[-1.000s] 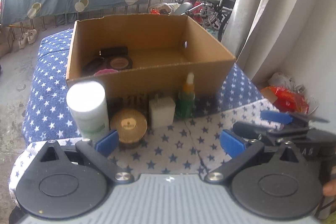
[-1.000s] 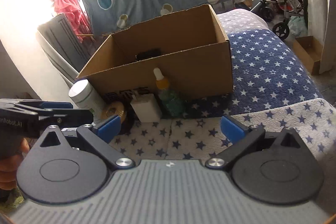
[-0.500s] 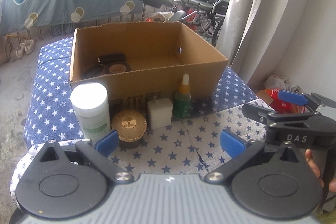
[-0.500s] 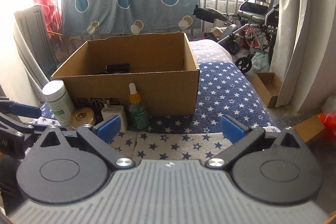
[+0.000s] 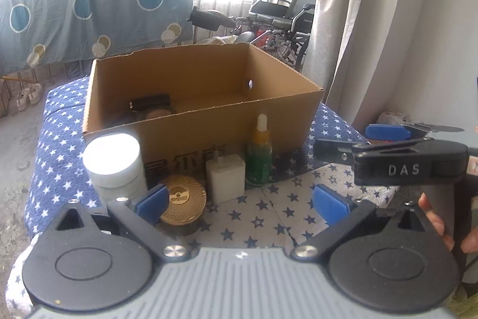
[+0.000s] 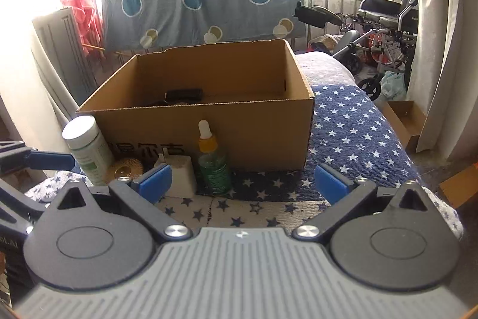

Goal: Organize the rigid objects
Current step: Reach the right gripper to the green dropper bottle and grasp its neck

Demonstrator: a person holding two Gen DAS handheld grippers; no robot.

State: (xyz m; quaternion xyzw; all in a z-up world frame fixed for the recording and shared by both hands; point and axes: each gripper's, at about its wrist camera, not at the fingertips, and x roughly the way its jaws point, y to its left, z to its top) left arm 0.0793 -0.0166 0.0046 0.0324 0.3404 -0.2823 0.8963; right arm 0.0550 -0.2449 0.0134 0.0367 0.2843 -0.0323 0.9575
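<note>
The box (image 5: 209,121) stands on the bed (image 6: 352,121). Before its front wall stand four things in a row, from left to right: a jar (image 5: 115,166), a round tin (image 5: 182,199), a charger (image 5: 225,178) and a dropper bottle (image 5: 259,157). Inside the box, at the left, lie some small things (image 5: 149,106).

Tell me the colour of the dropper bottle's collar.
Orange-yellow on the dropper bottle; right wrist view shows it best.

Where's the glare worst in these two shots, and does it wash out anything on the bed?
Left wrist view: window behind blown out white; the white bottle lid glares, detail lost. Right wrist view: window also overexposed, left edge hazy, yet the dropper bottle and cardboard box stay clear.
</note>
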